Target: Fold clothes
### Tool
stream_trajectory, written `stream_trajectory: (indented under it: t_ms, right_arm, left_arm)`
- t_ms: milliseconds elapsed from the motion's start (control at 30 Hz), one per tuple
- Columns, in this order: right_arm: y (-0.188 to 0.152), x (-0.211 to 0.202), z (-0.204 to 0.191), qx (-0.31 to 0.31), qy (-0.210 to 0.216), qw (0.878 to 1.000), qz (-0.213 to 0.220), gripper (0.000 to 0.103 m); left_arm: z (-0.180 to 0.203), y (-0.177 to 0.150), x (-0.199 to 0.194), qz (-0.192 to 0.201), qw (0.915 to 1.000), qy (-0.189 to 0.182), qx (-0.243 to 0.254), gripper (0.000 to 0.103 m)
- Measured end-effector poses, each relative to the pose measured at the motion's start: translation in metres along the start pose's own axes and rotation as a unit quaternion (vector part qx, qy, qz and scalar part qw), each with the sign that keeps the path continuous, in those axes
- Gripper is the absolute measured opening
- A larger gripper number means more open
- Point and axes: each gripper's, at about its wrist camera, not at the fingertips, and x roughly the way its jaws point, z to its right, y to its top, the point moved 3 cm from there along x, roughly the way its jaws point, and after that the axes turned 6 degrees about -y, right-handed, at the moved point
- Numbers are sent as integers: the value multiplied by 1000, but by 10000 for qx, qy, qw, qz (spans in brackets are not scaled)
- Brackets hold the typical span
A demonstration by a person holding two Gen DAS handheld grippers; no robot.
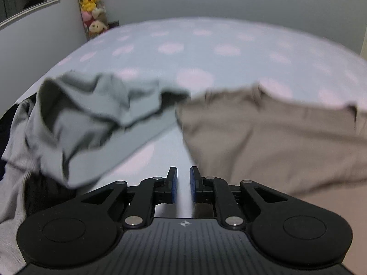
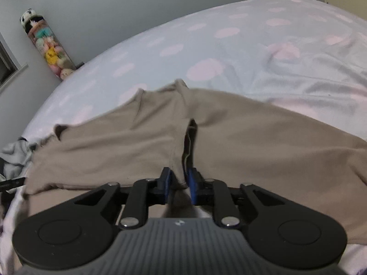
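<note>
My left gripper (image 1: 183,171) has its jaws slightly parted with nothing between them, only bare bedsheet (image 1: 206,43) showing through the gap. My right gripper (image 2: 180,174) has a fold of the tan garment (image 2: 252,142) between its blue pads; I cannot tell whether they press it. That garment lies spread across the spotted sheet, a crumpled grey garment (image 1: 91,119) just left of it. Stuffed toys (image 1: 93,6) stand in the far corner.

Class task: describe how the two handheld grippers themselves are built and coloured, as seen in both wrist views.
Both the left gripper and the right gripper look alike: matte black linkage arms with silver pivot pins, two round black discs either side, a ribbed dark grey body bearing a small round mark, and blue pads lining the fingers. No cables or sleeves show.
</note>
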Motion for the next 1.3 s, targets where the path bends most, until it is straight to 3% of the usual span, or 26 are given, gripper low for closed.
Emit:
stream_trajectory:
  t_ms: [133, 300, 533, 733, 933, 1300]
  right_arm:
    - [-3, -13, 4, 214, 9, 9998, 66, 25]
    - [-2, -43, 18, 464, -252, 9986, 43, 25]
    - [3, -121, 54, 569, -940, 9933, 370, 25]
    - [13, -188, 98, 896, -1666, 9788, 780, 26]
    - [14, -195, 146, 1581, -1984, 9665, 377, 28]
    - [16, -156, 169, 2110, -2247, 9513, 23, 34]
  left_arm:
    - [-2, -12, -15, -79, 9998, 0, -160, 11]
    - [-3, -29, -44, -94, 9991, -71, -413, 16]
    - [-1, -53, -76, -256, 9982, 242, -482, 17]
    - [3, -75, -89, -410, 9960, 44, -789, 22]
    - [10, -84, -98, -451, 9947, -111, -923, 22]
    - [10, -86, -97, -604, 9935, -44, -959, 22]
